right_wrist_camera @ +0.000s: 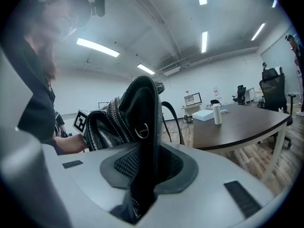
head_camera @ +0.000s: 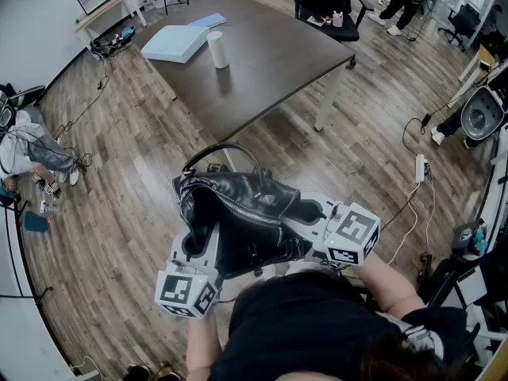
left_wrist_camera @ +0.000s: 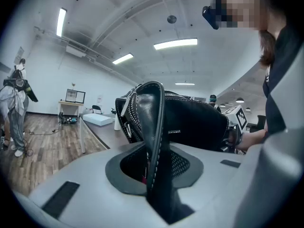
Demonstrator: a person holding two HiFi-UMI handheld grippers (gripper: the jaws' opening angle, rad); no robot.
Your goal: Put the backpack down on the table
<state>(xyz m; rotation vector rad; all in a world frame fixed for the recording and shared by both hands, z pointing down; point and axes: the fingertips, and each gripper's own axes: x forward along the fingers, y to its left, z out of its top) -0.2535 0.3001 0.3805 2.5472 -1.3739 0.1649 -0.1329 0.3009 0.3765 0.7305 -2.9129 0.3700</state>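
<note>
We hold the backpack [head_camera: 238,213] mid-air, short of the table's [head_camera: 270,66] near edge; left gripper [head_camera: 197,246] and right gripper [head_camera: 314,217] both clamped on its leather; bare floor [head_camera: 143,157] lies between.

Dark table [head_camera: 270,70] bears a white box [head_camera: 175,43] and cylinder [head_camera: 217,50].

Underside of backpack [head_camera: 238,217] out of sight between left gripper [left_wrist_camera: 154,175] and right gripper [right_wrist_camera: 145,175]. Both grippers' pad faces covered by clamped leather. Tiny print [left_wrist_camera: 174,132] ahead of left gripper unreadable.
</note>
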